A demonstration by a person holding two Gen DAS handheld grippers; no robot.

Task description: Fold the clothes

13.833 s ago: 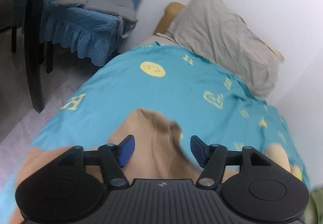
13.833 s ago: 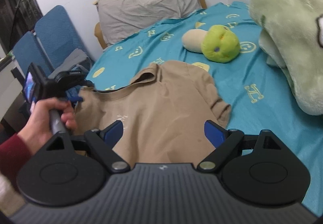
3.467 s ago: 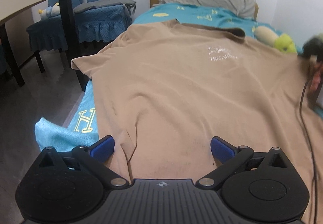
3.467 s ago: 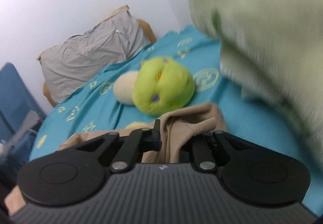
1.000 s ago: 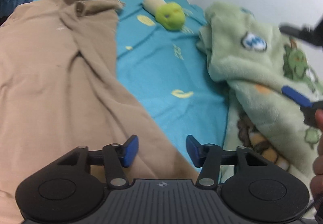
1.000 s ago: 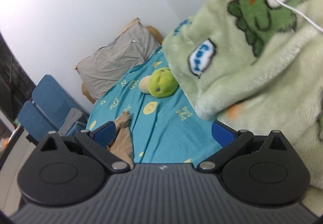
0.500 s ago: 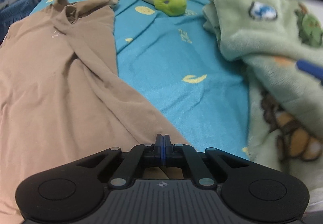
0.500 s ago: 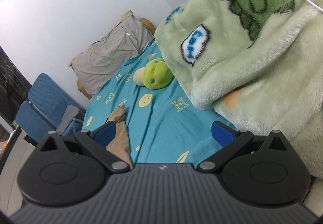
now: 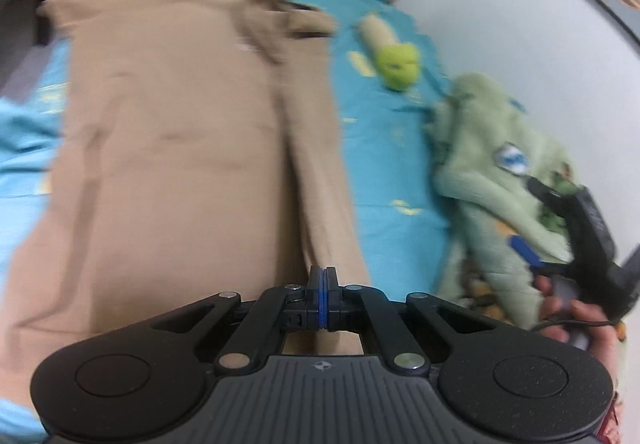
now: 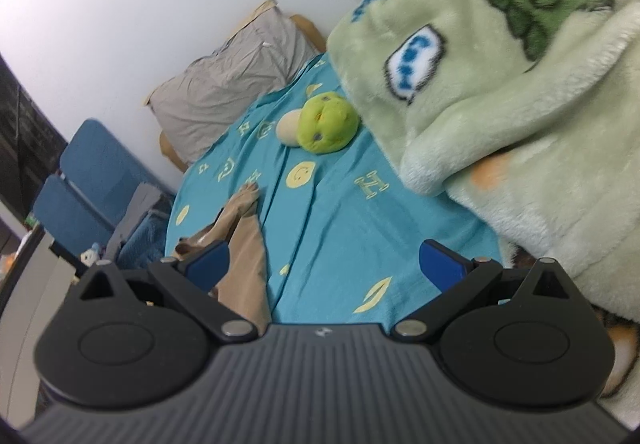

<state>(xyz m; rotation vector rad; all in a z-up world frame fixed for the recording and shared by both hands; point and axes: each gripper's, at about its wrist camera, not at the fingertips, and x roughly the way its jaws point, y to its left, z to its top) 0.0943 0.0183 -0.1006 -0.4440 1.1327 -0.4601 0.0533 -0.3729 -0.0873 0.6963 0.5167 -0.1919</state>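
**Left gripper pinched on the shirt hem, right gripper spread idle**

Left gripper (image 9: 323, 298): blue pads pressed together on the near hem of the tan T-shirt (image 9: 180, 131), at the foot of a long fold ridge. From there, shirt stretching toward 12 o'clock and spreading to 10 o'clock across the teal bedsheet (image 9: 384, 167), collar at the far end. Blurred throughout.

At 1 o'clock, a green plush toy (image 9: 398, 65); at 3 o'clock, a green fleece blanket (image 9: 492, 163).

Right gripper (image 10: 326, 264): jaws wide, nothing between the pads, over bare sheet. Shirt edge at 10 o'clock, just beside the left pad. Grey pillow (image 10: 228, 79) at 11 o'clock, against the wall.
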